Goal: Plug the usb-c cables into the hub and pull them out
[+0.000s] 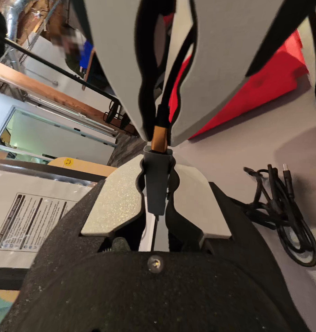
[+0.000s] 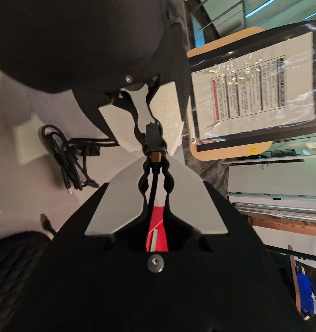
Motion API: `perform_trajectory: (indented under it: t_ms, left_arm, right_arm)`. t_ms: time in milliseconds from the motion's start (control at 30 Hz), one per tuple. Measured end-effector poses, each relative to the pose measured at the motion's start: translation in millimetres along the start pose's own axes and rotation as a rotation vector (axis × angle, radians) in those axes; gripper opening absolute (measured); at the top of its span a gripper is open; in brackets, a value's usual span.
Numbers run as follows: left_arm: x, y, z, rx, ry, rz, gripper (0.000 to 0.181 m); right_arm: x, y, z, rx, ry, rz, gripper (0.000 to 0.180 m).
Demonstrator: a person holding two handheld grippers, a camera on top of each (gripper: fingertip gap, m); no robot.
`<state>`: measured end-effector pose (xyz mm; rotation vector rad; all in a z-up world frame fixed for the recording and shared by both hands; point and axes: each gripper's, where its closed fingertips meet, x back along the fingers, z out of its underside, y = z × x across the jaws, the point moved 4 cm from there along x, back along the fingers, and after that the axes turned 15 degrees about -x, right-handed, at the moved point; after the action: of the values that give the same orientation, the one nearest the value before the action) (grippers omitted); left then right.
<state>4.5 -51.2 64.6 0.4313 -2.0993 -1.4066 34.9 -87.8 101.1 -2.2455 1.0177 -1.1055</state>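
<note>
Both tools raised above a pale grey tabletop [image 1: 225,152], tips meeting nose to nose. Left gripper [image 1: 156,172], black body with pale grey wavy-edged fingers [image 1: 117,197], is clamped on a slim dark grey metal hub [image 1: 156,179], which stands lengthwise between the fingers with its port end poking out past the tips. Right gripper [image 2: 155,165], same build, is pinched together on a copper-coloured metal usb-c plug [image 2: 155,156] with a black cable [image 2: 153,188] that trails back between its fingers toward the camera. Seen from the left wrist, the plug [image 1: 160,139] sits against the hub's end face and looks at least partly seated in the port; depth of seating cannot be told. From the right wrist the hub [image 2: 153,138] shows end-on, held by the opposite gripper [image 2: 150,125]. A loose bundle of black cables [image 1: 279,206] lies on the table well apart from the tools, one silver-tipped connector sticking out of it; the same bundle [image 2: 69,154] shows at the left of the right wrist view. Another black cable end with a copper-coloured plug [image 2: 46,224] lies nearer the camera. A red box [image 1: 243,100] rests on the table behind the right gripper. A clear-wrapped white sheet with printed text on a black tray [image 2: 252,89] sits on a round-cornered wooden board [image 2: 225,156] off to the side.
</note>
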Motion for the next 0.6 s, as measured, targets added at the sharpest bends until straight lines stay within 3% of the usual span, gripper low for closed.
perform_trajectory:
  t_ms: [133, 267, 400, 600]
  left_arm:
    - [4, 7, 1, 0.044, -0.011, -0.028, 0.023]
    - [3, -5, -1, -0.123, 0.017, 0.016, 0.022]
    - [5, -12, -7, -0.168, -0.016, 0.053, 0.022]
    - [7, -8, -13, -0.098, -0.033, 0.041, 0.022]
  right_arm:
    - [2, -3, -5, -0.019, -0.014, 0.035, 0.014]
    - [1, 7, 1, 0.006, 0.060, -0.006, 0.014]
    - [7, 12, 5, -0.013, 0.053, -0.072, 0.014]
    - [15, 9, 4, -0.028, 0.026, -0.056, 0.014]
